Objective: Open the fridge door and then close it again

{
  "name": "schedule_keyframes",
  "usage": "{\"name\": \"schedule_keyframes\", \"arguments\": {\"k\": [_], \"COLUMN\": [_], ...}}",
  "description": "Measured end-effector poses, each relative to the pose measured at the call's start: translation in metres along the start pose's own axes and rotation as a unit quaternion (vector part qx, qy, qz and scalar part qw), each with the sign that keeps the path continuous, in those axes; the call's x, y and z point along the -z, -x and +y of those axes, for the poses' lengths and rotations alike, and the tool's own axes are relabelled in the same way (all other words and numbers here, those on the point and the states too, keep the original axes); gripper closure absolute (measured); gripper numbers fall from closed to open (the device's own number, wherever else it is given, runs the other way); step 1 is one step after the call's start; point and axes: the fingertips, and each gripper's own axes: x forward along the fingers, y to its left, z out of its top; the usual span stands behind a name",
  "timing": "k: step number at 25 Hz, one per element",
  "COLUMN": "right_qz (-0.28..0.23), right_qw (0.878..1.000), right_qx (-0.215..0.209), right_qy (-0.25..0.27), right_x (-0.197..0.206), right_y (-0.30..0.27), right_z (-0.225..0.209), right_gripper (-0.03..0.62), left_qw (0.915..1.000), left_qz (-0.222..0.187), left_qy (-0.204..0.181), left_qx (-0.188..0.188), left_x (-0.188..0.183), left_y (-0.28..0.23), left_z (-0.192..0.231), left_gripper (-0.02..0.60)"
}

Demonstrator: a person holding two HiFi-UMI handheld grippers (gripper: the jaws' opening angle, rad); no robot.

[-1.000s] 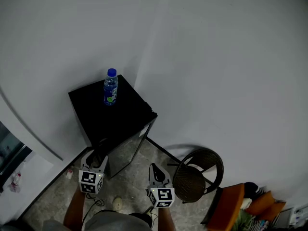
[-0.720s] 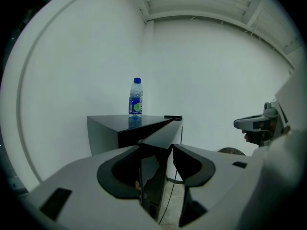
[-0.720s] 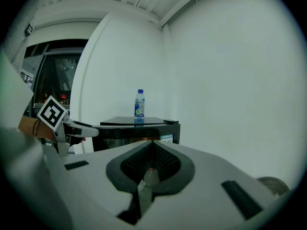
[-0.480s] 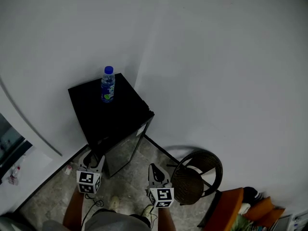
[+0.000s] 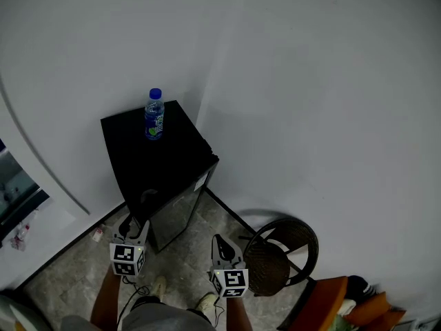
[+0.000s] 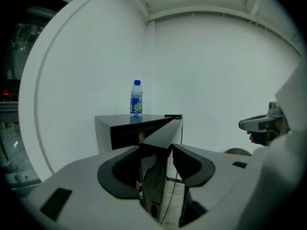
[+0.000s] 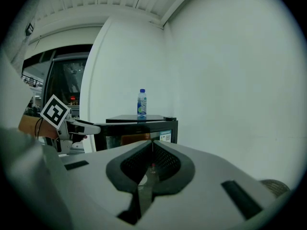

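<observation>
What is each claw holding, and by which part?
The left claw grips the fridge door by its free side edge, with the door ajar. The right claw is shut on nothing.

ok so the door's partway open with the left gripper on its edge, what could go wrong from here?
1. The left gripper has the fridge door only by its thin edge, so it could slip off mid-swing.
2. The bottle stands loose on the fridge top; a hard shut might tip it.
3. The chair sits close on the right, and a wide swing may hit it.
</observation>
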Motion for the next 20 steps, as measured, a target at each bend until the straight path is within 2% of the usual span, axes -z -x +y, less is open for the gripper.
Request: {"name": "schedule_keyframes", "arguments": {"k": [20], "right_qz": [0.006], "right_qw": [0.998], "right_qx": [-0.055], "right_qy": [0.009], "right_x": [0.008], "right_y": [0.025], "right_z": [-0.034], "right_gripper": [0.569], "left_qw": [0.9991], "left_qz": [0.0], "left_qy": [0.0], "left_qx": [-0.043], "left_x": [0.008], "left_y": [0.023], "left_z": [-0.055], "left_gripper": [0.367]}}
